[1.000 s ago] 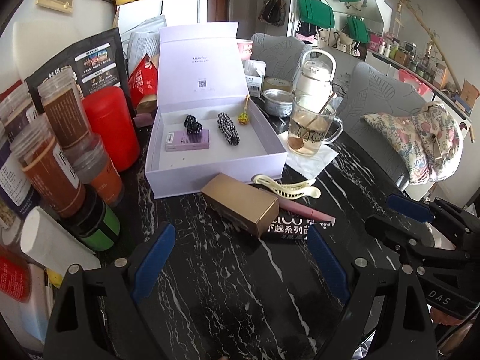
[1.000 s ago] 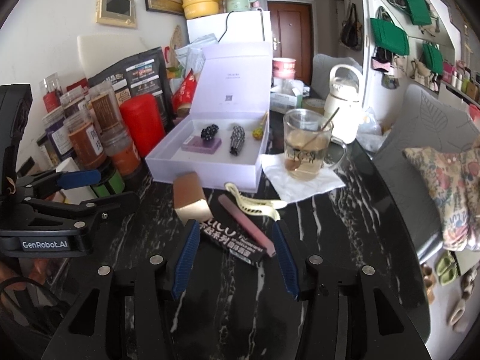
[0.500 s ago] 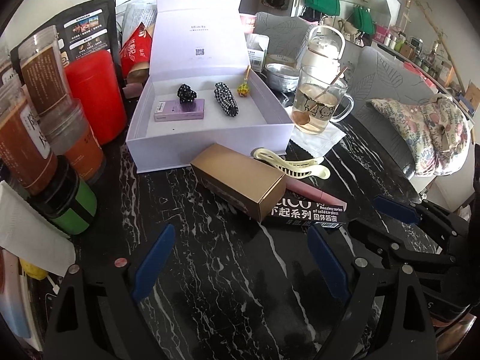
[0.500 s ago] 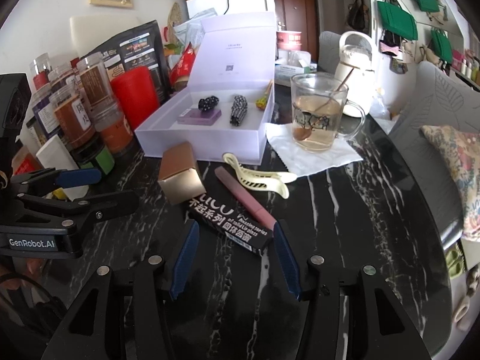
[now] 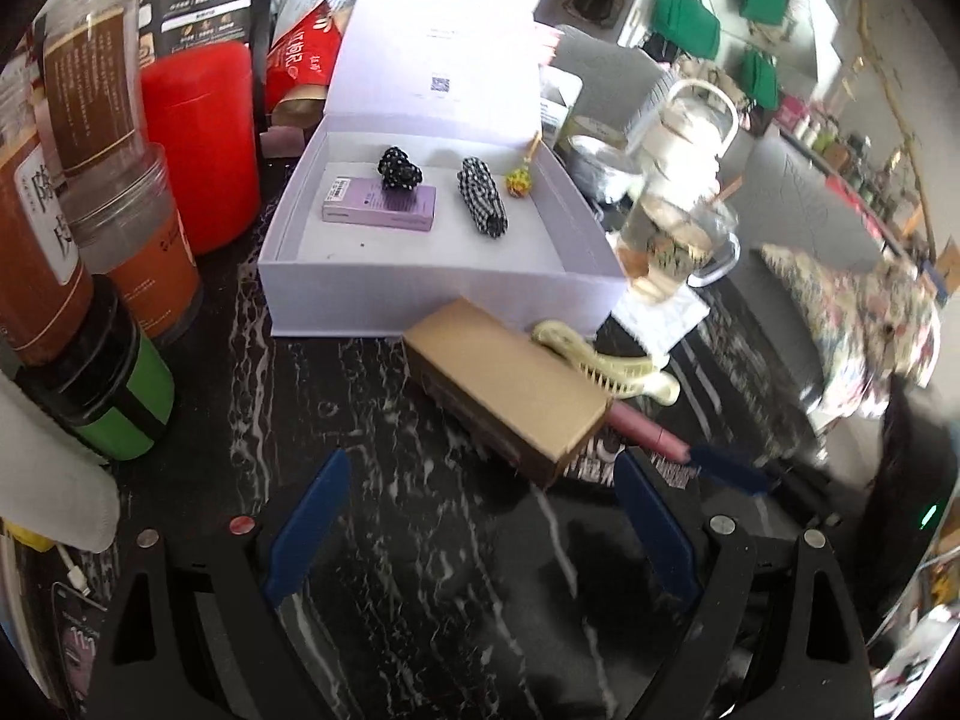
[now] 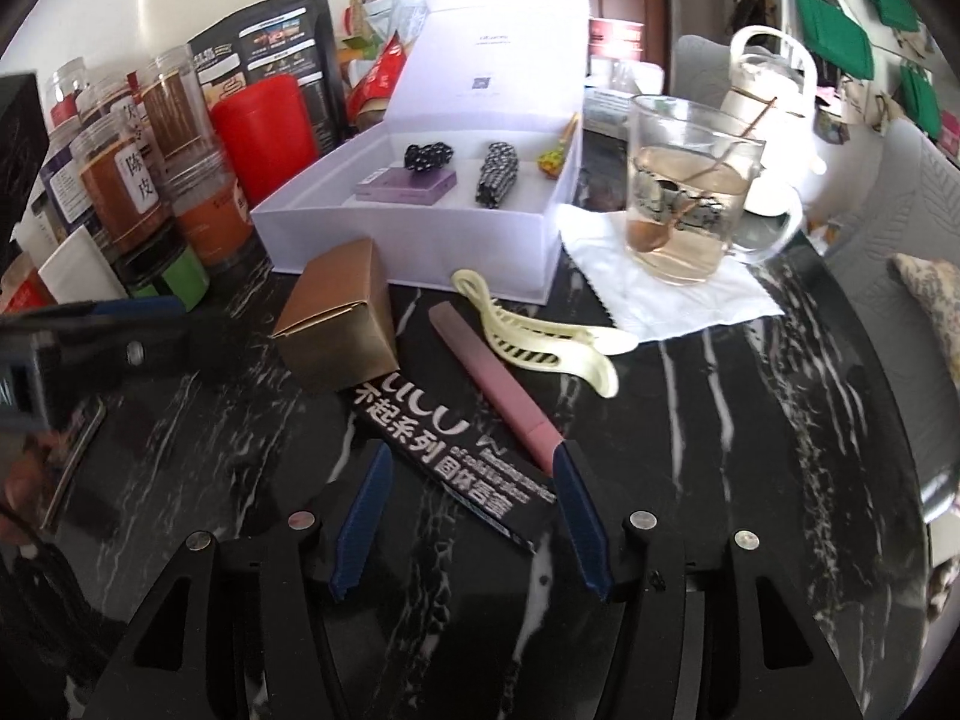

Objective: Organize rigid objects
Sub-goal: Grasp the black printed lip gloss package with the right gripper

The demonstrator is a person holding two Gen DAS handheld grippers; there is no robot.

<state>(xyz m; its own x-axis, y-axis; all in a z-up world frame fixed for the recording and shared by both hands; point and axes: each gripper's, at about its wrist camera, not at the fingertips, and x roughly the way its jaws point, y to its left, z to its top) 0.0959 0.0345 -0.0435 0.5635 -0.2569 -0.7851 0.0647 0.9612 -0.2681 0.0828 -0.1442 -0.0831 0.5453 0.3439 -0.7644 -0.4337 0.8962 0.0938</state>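
Gold cardboard box (image 6: 339,324): lying flat, just before the open lilac box.
Cream plastic hair claw (image 6: 540,339): beside it, on its side.
Pink slim stick (image 6: 495,384): diagonal, overlapping long black printed carton (image 6: 450,453).

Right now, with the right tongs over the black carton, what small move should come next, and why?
Probably lower the right tongs a little further and close on the black carton. They have just been opening, its near end lies between the pads untouched, and it is still outside the lavender box.
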